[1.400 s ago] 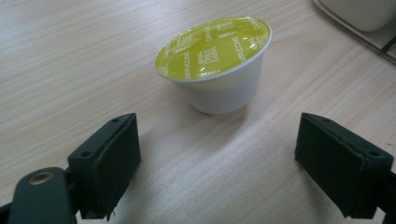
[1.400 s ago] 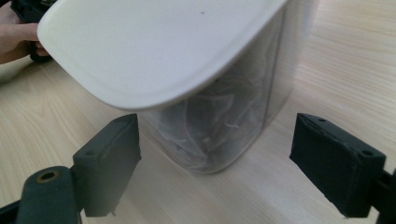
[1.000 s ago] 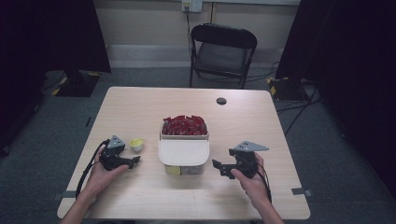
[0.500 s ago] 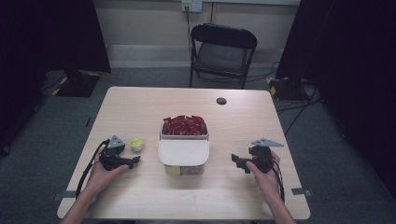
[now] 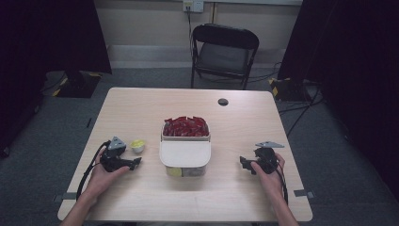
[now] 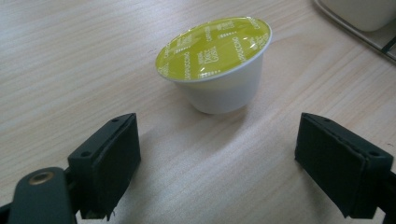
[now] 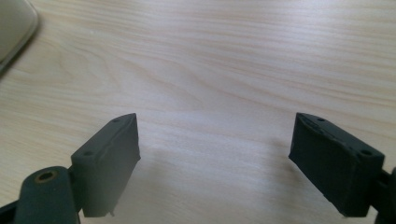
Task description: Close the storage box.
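- Two grippers rest low over the wooden table (image 5: 141,108), one at each side of a white box (image 5: 185,141) in the middle; the left gripper (image 5: 134,163) is just beside a small coffee capsule (image 5: 137,145), and the right gripper (image 5: 243,162) is well apart from the box.
- The left gripper view brings the capsule (image 6: 217,65) close: a white cup with a yellow-green foil lid, standing upright on the table a little ahead of the wide-apart jaws, touching neither.
- The print on the foil is too small to read with certainty.
- The right gripper view has bare wood between its jaws, which also stand wide apart and hold nothing; a pale rounded corner, cut off at the top left, cannot be told for sure.
- In the high view, the back compartment of the box is full of red packets (image 5: 185,126).
- A white lid (image 5: 184,153) covers the front compartment, and its content is hard to make out.
- Behind the table stands a black folding chair (image 5: 225,52).
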The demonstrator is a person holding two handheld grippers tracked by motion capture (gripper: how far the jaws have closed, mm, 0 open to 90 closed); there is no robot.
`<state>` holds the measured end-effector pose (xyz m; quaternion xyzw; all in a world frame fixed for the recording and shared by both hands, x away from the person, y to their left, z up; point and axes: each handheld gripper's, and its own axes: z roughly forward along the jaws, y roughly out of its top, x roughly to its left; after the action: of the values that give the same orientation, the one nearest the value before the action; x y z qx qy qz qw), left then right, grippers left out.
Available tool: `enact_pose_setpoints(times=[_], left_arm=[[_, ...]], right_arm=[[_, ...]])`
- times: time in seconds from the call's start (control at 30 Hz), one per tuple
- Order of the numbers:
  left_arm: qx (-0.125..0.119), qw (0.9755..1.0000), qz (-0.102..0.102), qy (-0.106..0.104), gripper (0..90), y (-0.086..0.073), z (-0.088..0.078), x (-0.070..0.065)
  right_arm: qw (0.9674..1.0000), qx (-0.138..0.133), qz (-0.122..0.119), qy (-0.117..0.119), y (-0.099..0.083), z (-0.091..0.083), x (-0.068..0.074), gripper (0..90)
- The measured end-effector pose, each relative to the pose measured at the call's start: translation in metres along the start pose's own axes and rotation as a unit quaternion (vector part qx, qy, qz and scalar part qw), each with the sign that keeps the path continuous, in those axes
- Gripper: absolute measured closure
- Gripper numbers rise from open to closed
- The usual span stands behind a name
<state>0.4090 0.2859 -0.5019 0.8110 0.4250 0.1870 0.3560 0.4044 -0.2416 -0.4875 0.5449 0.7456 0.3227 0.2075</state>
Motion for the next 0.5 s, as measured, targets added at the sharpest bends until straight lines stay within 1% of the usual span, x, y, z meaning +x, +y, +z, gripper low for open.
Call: enact_pose_setpoints(times=[0.03,0.07,0.1,0.13,0.2,0.33,0.4,0.47,0.5], left_arm=[[0.000,1.0000,0.000,0.000,13.6,0.000,0.000,0.000],[0.000,1.0000,0.000,0.000,13.6,0.000,0.000,0.000],[0.000,1.0000,0.000,0.000,13.6,0.000,0.000,0.000],[0.000,1.0000,0.000,0.000,13.6,0.000,0.000,0.000],[0.000,1.0000,0.000,0.000,13.6,0.000,0.000,0.000],[0.000,1.0000,0.000,0.000,13.6,0.000,0.000,0.000],[0.000,1.0000,0.000,0.000,13.6,0.000,0.000,0.000],[0.001,1.0000,0.000,0.000,13.6,0.000,0.000,0.000],[0.001,1.0000,0.000,0.000,13.6,0.000,0.000,0.000]], right_arm=[[1.0000,0.001,-0.004,-0.006,-0.001,0.001,0.000,14.9],[0.9996,0.013,-0.008,-0.022,-0.003,0.004,0.000,14.8],[0.9996,0.013,-0.008,-0.022,-0.003,0.004,0.000,14.8],[0.9993,0.014,-0.010,-0.032,-0.004,0.005,0.001,14.0],[0.9995,0.005,-0.008,-0.031,-0.007,0.005,0.000,14.1],[0.9993,-0.020,-0.015,-0.026,-0.012,0.006,0.000,13.5],[0.9994,-0.020,-0.014,-0.026,-0.013,0.006,0.000,13.5],[0.9992,-0.020,-0.006,-0.034,-0.013,0.005,0.002,13.4],[0.9992,-0.020,-0.006,-0.034,-0.013,0.005,0.002,13.4]])
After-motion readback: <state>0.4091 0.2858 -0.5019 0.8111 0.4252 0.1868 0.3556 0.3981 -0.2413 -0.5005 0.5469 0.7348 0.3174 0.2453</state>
